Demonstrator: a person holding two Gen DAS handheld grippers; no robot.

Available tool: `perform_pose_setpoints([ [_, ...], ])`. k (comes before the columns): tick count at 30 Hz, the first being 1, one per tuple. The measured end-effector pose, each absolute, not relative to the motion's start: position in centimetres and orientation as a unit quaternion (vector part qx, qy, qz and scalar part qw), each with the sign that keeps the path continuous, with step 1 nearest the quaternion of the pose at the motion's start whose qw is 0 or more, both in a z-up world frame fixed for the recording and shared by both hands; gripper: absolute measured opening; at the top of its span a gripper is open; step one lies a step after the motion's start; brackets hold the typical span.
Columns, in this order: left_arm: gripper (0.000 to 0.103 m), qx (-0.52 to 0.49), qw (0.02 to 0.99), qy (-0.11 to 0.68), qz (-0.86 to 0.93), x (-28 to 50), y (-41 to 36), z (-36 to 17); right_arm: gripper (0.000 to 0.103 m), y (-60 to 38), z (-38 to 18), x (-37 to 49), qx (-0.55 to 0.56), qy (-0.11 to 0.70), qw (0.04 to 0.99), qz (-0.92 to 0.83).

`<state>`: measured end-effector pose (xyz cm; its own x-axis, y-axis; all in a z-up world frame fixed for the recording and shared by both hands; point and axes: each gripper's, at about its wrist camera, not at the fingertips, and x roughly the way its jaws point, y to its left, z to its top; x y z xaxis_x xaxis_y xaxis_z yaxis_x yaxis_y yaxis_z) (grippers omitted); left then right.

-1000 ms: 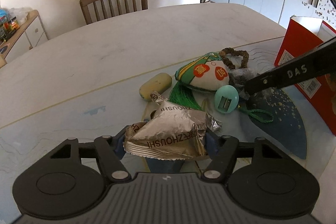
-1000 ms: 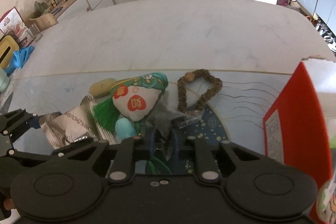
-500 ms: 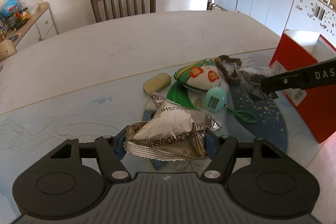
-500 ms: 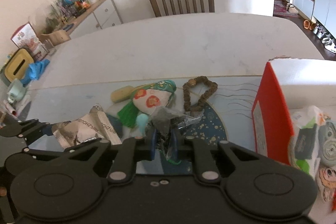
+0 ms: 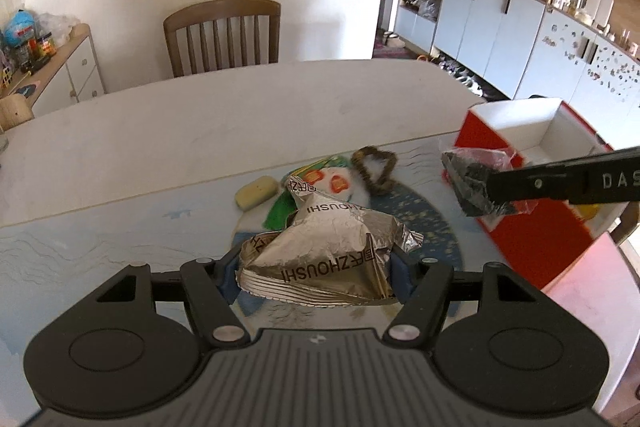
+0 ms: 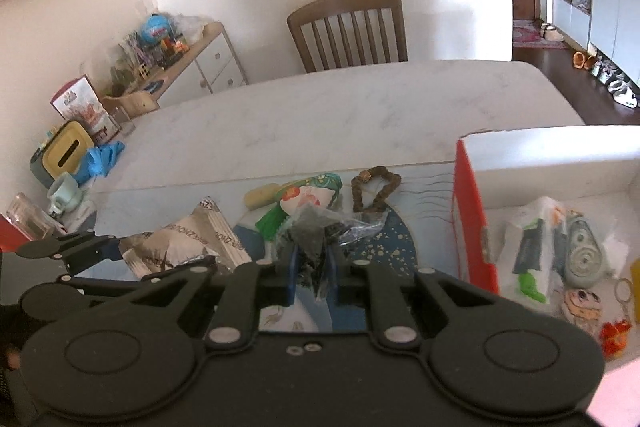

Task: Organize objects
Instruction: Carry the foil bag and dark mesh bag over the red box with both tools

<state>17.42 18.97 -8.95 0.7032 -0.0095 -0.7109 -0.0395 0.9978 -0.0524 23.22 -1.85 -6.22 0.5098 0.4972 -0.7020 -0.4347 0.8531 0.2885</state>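
Jaws of your left gripper (image 5: 312, 267) clamp the crumpled silver foil packet (image 5: 320, 247) above the table mat (image 5: 100, 235); your right gripper (image 6: 312, 263) pinches a clear bag of dark bits (image 6: 316, 231) beside the red box (image 6: 472, 227).

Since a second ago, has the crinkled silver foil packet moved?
Yes. The crinkled silver foil packet, held in the left gripper, has risen from the table, away from the yellow soap bar.
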Motion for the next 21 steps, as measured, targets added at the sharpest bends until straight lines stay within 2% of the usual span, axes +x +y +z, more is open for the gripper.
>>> perform_pose_setpoints([
  [10,0.069,-0.024,0.930,0.366,-0.020,17.0,14.0,-6.1,0.014,-6.3,-4.8,21.1,0.060,0.398,0.880,0.253],
  [21,0.069,-0.006,0.931,0.361,-0.058,19.3,6.8,-5.4,0.014,-14.0,-4.3,20.6,0.084,0.385,0.893,0.217],
])
